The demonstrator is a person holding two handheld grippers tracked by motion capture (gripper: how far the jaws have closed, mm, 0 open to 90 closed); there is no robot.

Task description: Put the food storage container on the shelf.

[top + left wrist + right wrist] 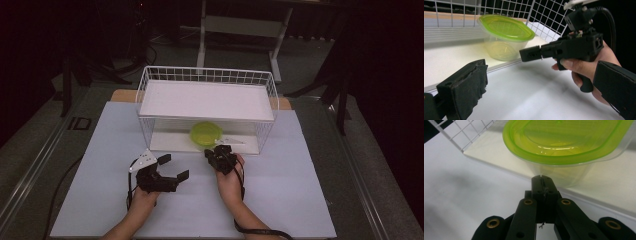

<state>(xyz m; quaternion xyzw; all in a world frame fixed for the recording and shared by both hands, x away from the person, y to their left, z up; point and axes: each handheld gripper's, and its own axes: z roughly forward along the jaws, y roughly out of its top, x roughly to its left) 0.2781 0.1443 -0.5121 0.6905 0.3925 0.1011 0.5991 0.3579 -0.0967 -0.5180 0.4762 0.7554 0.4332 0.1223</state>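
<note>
— What room do we have along the edges?

— We see the white table sheet (280, 195) bare in front of the wire basket (207, 75), from its near edge up to the basket's front. The basket stands at the far middle of the sheet, with a white shelf (207, 100) across its top and a white floor board (170, 140) below. Its front side is open, so we can look straight into the lower level.

— And what sits inside?

— We find one clear tub with a green lid (206, 134) on the lower board, right at the front lip. Through its clear wall in the right gripper view we make out nothing inside it (566, 142), though the tint makes that hard to tell.

— How do our grippers stand?

— Our right gripper (220, 152) has its jaws pressed together, tip just beside the tub's wall; whether it touches we cannot tell. In the left gripper view it (530, 53) points toward the tub (504, 37). Our left gripper (174, 167) hovers over bare sheet to the left, jaws spread wide, holding nothing.
</note>
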